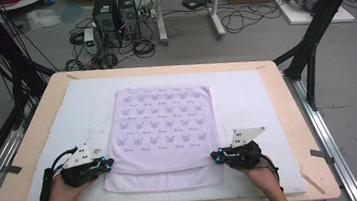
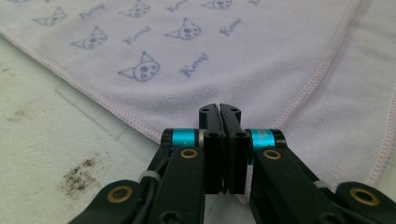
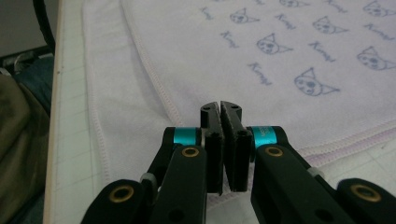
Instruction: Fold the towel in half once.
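Note:
A pale lilac towel (image 1: 161, 127) printed with small cat faces lies flat on the white mat, its near part folded so a lower layer sticks out at the front. My left gripper (image 1: 110, 163) sits at the folded layer's near left corner. In the left gripper view its jaws (image 2: 219, 108) are pressed together with the towel (image 2: 233, 60) corner running in behind them. My right gripper (image 1: 214, 155) sits at the near right corner. In the right gripper view its jaws (image 3: 220, 106) are closed over the hemmed edge of the towel (image 3: 280, 84).
The white mat (image 1: 257, 102) covers a wooden table (image 1: 30, 146); a dark stain (image 2: 81, 175) marks the mat near my left gripper. Beyond the far edge stand computer towers (image 1: 114, 14), floor cables and black frame legs (image 1: 311, 46).

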{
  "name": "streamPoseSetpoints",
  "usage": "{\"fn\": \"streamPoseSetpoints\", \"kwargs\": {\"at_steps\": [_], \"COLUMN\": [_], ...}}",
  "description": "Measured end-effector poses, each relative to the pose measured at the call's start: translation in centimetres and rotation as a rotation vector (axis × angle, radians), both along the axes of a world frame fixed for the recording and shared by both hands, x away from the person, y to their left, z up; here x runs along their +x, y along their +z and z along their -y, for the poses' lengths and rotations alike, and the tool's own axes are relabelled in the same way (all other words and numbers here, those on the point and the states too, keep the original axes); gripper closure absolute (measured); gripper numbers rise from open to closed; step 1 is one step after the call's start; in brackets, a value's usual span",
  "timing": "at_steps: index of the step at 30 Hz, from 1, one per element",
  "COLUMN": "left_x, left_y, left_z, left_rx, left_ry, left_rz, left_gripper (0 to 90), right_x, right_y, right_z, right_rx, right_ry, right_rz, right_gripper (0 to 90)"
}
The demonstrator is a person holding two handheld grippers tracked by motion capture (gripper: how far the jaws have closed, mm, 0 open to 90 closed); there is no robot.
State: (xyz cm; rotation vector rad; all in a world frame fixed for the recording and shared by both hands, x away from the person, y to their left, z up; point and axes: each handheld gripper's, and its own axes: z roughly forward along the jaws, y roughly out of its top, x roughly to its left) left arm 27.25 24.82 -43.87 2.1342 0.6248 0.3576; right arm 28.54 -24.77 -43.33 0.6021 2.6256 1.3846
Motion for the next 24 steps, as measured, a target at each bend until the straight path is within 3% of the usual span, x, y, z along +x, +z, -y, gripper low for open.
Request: {"fn": "streamPoseSetpoints", "kwargs": {"at_steps": [2,3,6,7,9,11,13,15,18,24], "left_x": [0.1,0.1,0.1,0.2,0.2,0.3,0.3,0.3,0.4,0.3], "left_y": [0.0,-0.1,-0.4,-0.4,-0.6,-0.7,-0.7,-0.7,-0.6,-0.1], "left_z": [0.0,0.1,0.1,0.2,0.3,0.4,0.6,0.7,0.7,0.6], "left_rx": [0.002,0.005,0.019,0.022,0.028,0.034,0.033,0.037,0.042,0.017], "left_ry": [0.006,0.011,0.01,0.009,0.001,-0.003,-0.018,-0.019,-0.014,0.001], "left_rz": [-0.005,-0.011,-0.023,-0.028,-0.031,-0.034,-0.03,-0.028,-0.025,-0.01], "left_gripper": [85.3,79.6,66.9,65.2,63.2,64.0,75.1,83.7,86.3,87.1], "right_x": [0.0,0.1,0.1,0.1,0.1,0.1,0.1,0.2,0.1,0.2], "right_y": [-0.2,-0.3,-0.5,-0.4,-0.5,-0.9,-1.2,-1.2,-0.9,-0.4], "right_z": [-0.1,-0.2,-0.3,-0.4,-0.6,-1.3,-2.0,-2.2,-2.2,-1.8], "right_rx": [-0.023,-0.037,-0.057,-0.057,-0.068,-0.116,-0.142,-0.139,-0.146,-0.094], "right_ry": [0.002,0.009,-0.027,-0.034,-0.03,0.003,0.019,0.03,0.032,0.023], "right_rz": [-0.013,-0.014,0.0,0.013,0.03,0.032,0.038,0.026,0.028,0.03], "right_gripper": [87.6,85.8,66.8,60.2,55.8,53.4,56.6,68.5,82.8,86.5]}}
